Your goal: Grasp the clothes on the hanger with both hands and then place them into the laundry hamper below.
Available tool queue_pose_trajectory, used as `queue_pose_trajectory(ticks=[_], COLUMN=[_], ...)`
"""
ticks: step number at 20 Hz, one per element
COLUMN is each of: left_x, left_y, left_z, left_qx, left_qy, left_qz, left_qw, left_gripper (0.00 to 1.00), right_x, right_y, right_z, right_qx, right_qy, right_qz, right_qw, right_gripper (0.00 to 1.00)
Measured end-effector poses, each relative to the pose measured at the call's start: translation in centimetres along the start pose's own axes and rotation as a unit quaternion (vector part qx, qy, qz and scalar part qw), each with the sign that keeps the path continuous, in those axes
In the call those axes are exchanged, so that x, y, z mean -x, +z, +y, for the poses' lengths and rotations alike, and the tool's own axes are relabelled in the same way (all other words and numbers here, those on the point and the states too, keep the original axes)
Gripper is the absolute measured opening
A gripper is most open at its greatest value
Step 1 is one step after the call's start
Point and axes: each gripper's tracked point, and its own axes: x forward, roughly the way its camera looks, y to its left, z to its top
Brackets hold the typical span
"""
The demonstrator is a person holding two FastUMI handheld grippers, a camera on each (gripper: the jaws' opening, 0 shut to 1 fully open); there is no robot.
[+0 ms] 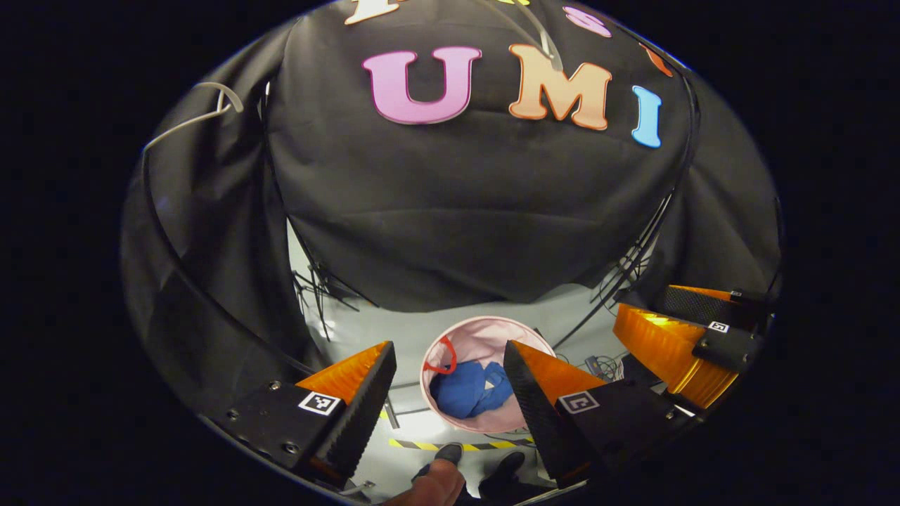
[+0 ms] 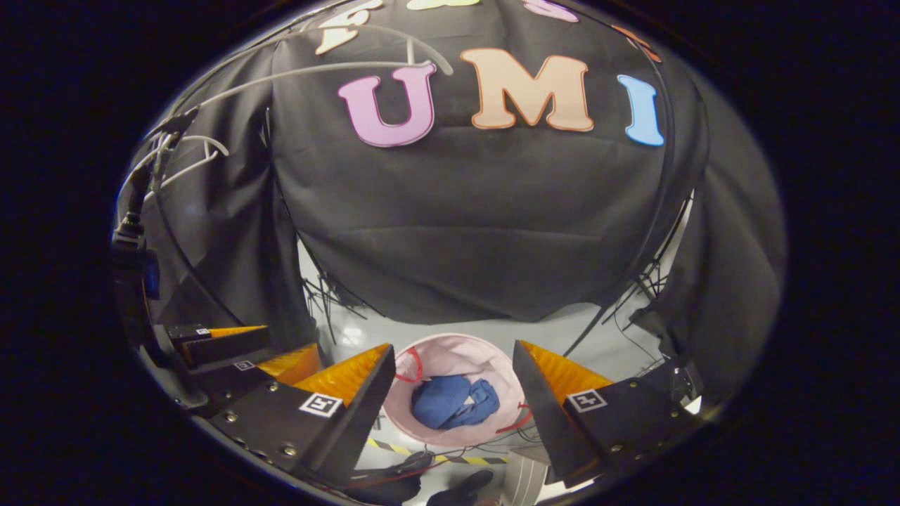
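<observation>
left gripper view: left gripper (image 1: 450, 383) fingers spread | right gripper (image 2: 450, 379) fingers spread | crumpled blue clothes (image 1: 470, 392) in round pink hamper (image 1: 485, 334)

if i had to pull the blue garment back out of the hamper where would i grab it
Probably the raised bunched fold at the middle of the blue garment, coming straight down through the open top of the pink hamper: it lies crumpled at the bottom, walled in all around.

Both gripper views are looking steeply down and forward from high up, facing the booth's black cloth wall (image 1: 478, 211). The left gripper view is catching the hamper (image 1: 485, 337) low at center, well below; the right gripper view is sharing that hamper (image 2: 457, 351), the wall and the floor (image 2: 562, 330), from slightly rightward.
</observation>
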Motion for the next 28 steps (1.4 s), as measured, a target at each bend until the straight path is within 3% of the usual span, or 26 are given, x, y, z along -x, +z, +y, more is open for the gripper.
queue_pose_trajectory(ticks=[5, 9, 11, 12, 17, 28], left_x=[2.5, 5.8, 6.8, 8.2, 12.9, 21.6], left_y=[3.9, 7.8, 9.1, 9.5, 11.8, 17.9], left_z=[0.8, 1.0, 0.1, -0.2, -0.5, -1.6], left_qx=[-0.013, -0.037, -0.037, -0.037, -0.031, -0.037], left_qy=[0.011, 0.023, 0.022, 0.022, 0.026, 0.036], left_qz=[-0.051, -0.118, -0.14, -0.147, -0.19, -0.306], left_qw=[0.999, 0.992, 0.989, 0.988, 0.981, 0.951], left_gripper=[0.98, 0.96, 0.97, 0.96, 0.96, 0.96], right_x=[1.9, 4.1, 4.9, 5.3, 8.5, 16.3], right_y=[3.3, 6.5, 7.7, 8.3, 10.5, 17.0], right_z=[0.0, -0.9, -1.7, -1.8, -4.2, -4.3], right_qx=[-0.007, -0.015, -0.015, -0.018, -0.009, -0.034], right_qy=[-0.002, -0.006, -0.016, -0.018, -0.028, -0.012], right_qz=[-0.049, -0.093, -0.113, -0.121, -0.156, -0.258], right_qw=[0.999, 0.995, 0.993, 0.992, 0.987, 0.966], right_gripper=[0.96, 1.0, 0.96, 1.0, 1.0, 0.97])
